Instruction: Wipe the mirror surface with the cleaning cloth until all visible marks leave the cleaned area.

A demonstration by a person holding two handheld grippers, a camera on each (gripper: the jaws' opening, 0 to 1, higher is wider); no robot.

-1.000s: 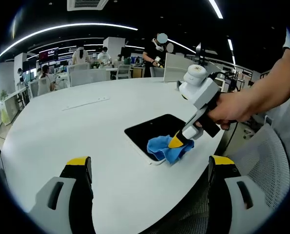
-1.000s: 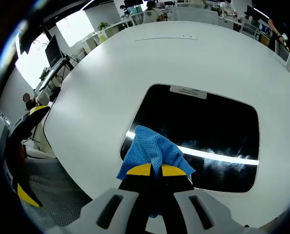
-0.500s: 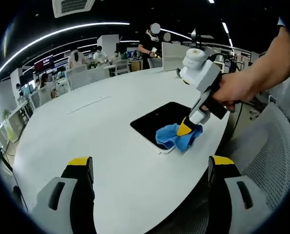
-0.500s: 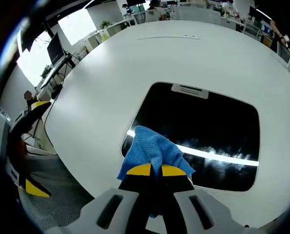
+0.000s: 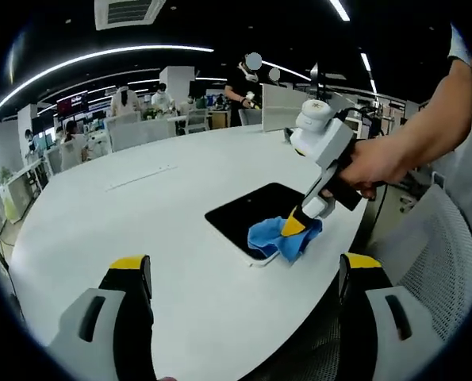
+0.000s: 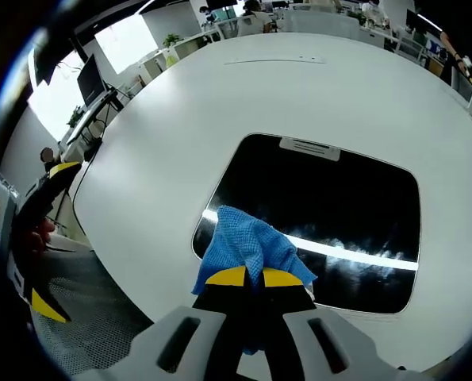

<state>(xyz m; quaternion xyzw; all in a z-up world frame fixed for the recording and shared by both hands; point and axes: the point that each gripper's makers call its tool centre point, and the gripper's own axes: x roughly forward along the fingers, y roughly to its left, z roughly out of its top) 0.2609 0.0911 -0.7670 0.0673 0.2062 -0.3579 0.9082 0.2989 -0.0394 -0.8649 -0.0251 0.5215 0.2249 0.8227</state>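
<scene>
Presently, left gripper view: left gripper jaws wide apart, empty, above the white counter; right gripper presses blue cloth on the mirror corner. Right gripper view: jaws clamped on cloth; mirror shows whitish smears.

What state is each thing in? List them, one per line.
Mirror: flat on the table, smudges along the light streak.
Cleaning cloth: bunched, pressed on the mirror's near corner.
Right gripper: shut on the cloth.
Left gripper: open, empty, above the table.
</scene>
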